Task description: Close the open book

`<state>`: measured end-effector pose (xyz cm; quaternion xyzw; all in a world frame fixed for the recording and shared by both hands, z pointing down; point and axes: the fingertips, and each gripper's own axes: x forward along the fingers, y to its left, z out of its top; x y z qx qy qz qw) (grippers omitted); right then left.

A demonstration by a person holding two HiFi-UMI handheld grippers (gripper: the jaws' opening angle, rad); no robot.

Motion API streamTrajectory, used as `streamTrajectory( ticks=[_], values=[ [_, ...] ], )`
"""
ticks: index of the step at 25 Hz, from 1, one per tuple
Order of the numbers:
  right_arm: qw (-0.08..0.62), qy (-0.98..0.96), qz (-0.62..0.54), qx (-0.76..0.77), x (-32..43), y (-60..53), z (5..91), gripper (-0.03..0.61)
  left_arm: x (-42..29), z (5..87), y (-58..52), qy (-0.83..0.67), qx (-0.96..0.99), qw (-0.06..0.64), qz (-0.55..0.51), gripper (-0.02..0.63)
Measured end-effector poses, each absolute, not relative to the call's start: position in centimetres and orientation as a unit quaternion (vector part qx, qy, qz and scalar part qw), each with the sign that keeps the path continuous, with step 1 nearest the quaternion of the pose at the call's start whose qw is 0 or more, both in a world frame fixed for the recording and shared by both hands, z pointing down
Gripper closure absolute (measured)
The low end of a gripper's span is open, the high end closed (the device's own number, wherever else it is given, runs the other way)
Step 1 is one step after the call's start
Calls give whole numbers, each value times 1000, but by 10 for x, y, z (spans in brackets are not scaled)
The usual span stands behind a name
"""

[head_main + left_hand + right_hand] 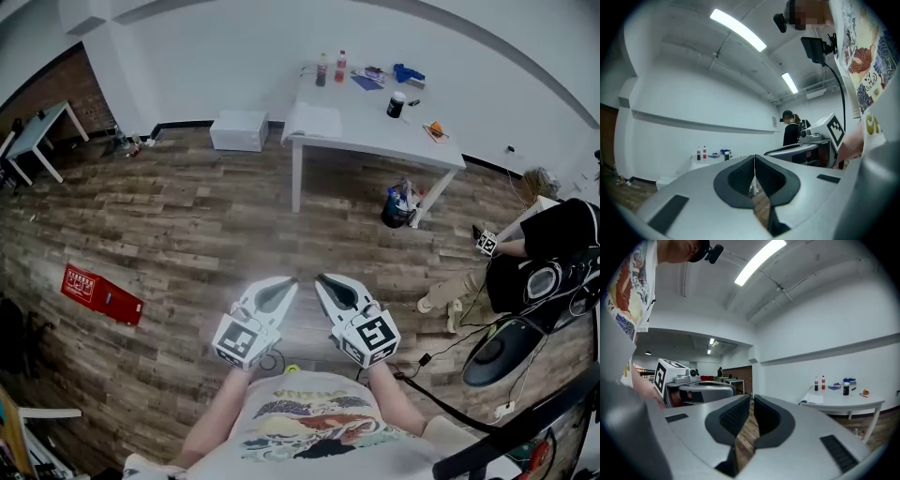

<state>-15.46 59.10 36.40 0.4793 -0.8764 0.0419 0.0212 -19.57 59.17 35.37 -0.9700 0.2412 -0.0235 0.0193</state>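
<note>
While the person is standing on the brown wood-plank floor, both hands are holding their tools close to the chest, side by side and pointing level.

The grey two-jaw left gripper is showing its dark ribbed pads pressed fully together in the left gripper view, and it is clamping nothing. The matching grey right gripper is also carrying nothing. In the right gripper view its pads are sitting all but together, with only a thin slit showing between them.

The open white-paged book is lying flat at the left end of the long white surface, well apart from both grippers, and it is also appearing in the right gripper view. Two red-capped plastic bottles are standing along the surface's far edge, and a dark cylindrical cup is standing near its middle.

A white rectangular box is sitting on the floor against the wall, just beside the book's end of the surface. A flat red box is lying on the floor at the left.
</note>
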Motion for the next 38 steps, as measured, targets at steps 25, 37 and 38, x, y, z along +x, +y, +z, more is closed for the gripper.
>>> streamTrajectory(
  ticks=[25,37,38],
  values=[
    [53,-878,56,472,-108,485,379,541,-155,376,496,245,-969,1,-40,601],
    [59,-889,62,450,-70,402,385,541,-129,382,417,275,-960,-5,-58,601],
    [60,-890,63,448,-68,397,387,541,-126,383,412,276,-959,-6,-59,601]
  ],
)
